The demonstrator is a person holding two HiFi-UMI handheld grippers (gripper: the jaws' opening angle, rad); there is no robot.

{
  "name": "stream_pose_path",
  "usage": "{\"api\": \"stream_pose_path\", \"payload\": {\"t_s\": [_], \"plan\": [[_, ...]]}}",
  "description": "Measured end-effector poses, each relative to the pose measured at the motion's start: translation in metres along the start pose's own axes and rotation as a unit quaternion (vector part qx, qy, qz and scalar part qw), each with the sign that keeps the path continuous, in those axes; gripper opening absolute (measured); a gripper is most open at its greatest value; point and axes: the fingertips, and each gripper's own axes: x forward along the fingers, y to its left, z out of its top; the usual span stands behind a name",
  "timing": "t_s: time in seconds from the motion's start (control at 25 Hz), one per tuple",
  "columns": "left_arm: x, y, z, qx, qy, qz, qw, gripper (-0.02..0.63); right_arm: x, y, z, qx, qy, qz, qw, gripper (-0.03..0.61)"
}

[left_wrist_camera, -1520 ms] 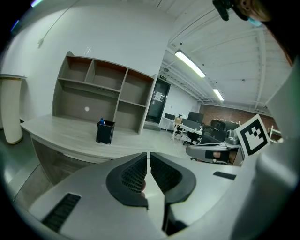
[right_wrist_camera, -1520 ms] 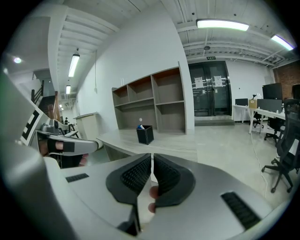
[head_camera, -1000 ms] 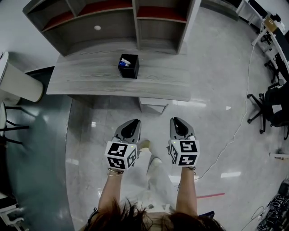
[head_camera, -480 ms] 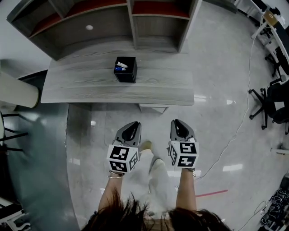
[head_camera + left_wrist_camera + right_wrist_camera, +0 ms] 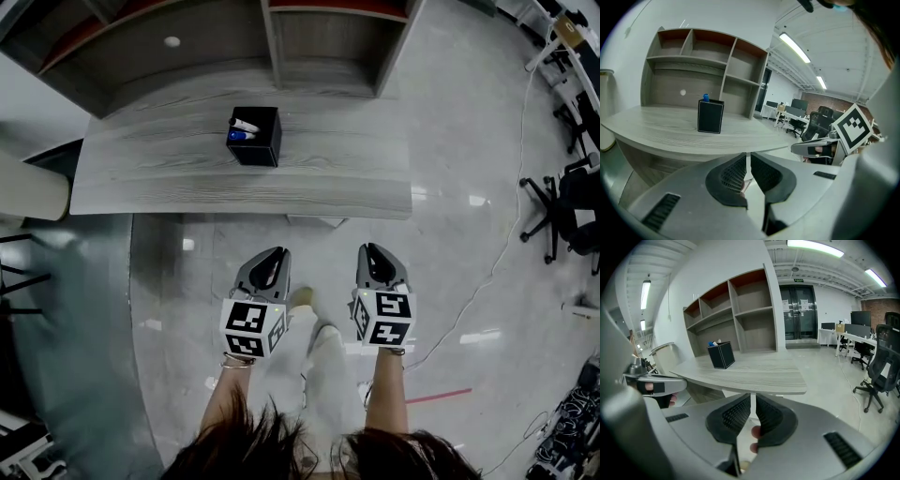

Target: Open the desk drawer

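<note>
Not started. Drawer (image 5: 316, 221) looks shut, tucked under the counter (image 5: 169, 178) front edge. Left hand-held gripper (image 5: 270, 254) and right hand-held gripper (image 5: 372, 250) are both closed, empty and well short of it. Reach, grip and pull remain.

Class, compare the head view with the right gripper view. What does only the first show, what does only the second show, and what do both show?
Only the head view shows the person's forearms, the marker cubes on both grippers, and a red strip on the floor.

Only the right gripper view shows the right gripper with its jaws shut and nothing between them, plus double doors and ceiling lights.

Both show the grey desk, the black pen holder on it, the shelf unit behind it, and an office chair.
</note>
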Motion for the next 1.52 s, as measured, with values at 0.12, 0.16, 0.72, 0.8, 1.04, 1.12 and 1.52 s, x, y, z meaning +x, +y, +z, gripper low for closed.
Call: {"api": "stream_pose_path", "payload": {"t_s": [0.12, 0.16, 0.72, 0.8, 1.04, 1.12, 1.52], "plan": [[0.006, 0.005, -0.007, -0.002, 0.005, 0.005, 1.0, 0.014, 0.007, -0.002, -0.006, 0.003, 0.005, -0.005, 1.0, 0.025], [0.008, 0.007, -0.009, -0.003, 0.006, 0.006, 1.0, 0.014, 0.01, -0.003, -0.008, 0.004, 0.007, -0.006, 1.0, 0.025], [0.034, 0.031, -0.034, -0.016, 0.012, 0.018, 0.9996, 0.015, 0.049, -0.015, -0.037, -0.005, 0.039, -0.01, 0.999, 0.025], [0.036, 0.034, -0.039, -0.018, 0.014, 0.02, 0.9995, 0.015, 0.054, -0.015, -0.042, -0.006, 0.043, -0.011, 0.999, 0.026], [0.047, 0.046, -0.047, -0.02, 0.013, 0.033, 0.9992, 0.026, 0.068, -0.015, -0.053, -0.018, 0.053, -0.009, 0.998, 0.026], [0.052, 0.049, -0.049, -0.018, 0.015, 0.033, 0.9992, 0.034, 0.072, -0.016, -0.055, -0.021, 0.054, -0.008, 0.998, 0.026], [0.07, 0.062, -0.064, -0.023, 0.024, 0.034, 0.9989, 0.057, 0.091, -0.028, -0.064, -0.029, 0.06, -0.013, 0.998, 0.031]]}}
